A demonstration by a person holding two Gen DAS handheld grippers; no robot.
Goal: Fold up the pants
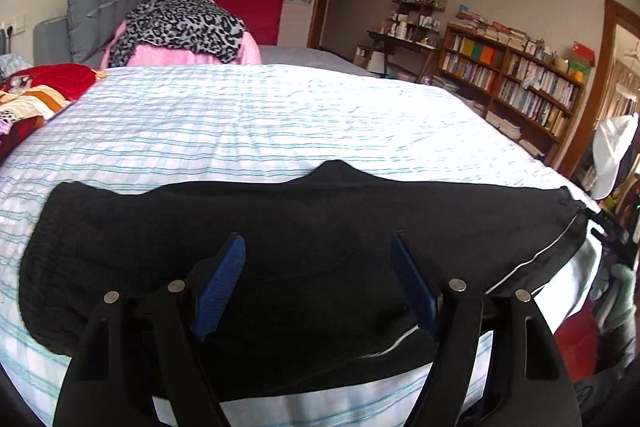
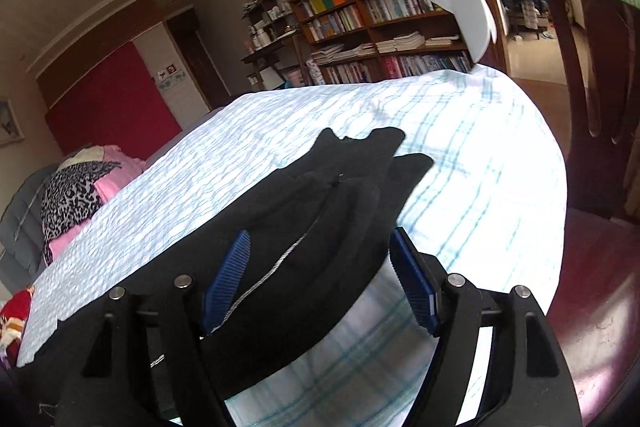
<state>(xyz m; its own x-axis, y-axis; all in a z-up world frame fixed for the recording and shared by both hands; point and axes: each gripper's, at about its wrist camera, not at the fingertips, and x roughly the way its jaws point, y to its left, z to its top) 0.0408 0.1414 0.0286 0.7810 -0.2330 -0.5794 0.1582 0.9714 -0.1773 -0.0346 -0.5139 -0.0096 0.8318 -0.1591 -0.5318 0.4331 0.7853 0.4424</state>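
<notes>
Left wrist view: the left gripper (image 1: 316, 247) tilts down over the black pants (image 1: 240, 227), its blue pads (image 1: 224, 279) spread wide and pressing on nothing; whether they brush the cloth below is hard to tell. The pants lie flat across the near edge of the bed (image 1: 280, 119), on a white sheet with blue stripes. In the right wrist view, the right gripper (image 2: 320, 247) also angles downward, released, with a bunched end of the pants between its pads but not clamped. A clothes pile (image 1: 180, 31) sits at the far end of the bed. A bookshelf (image 1: 520, 83), crammed with books, lines the wall beyond.
</notes>
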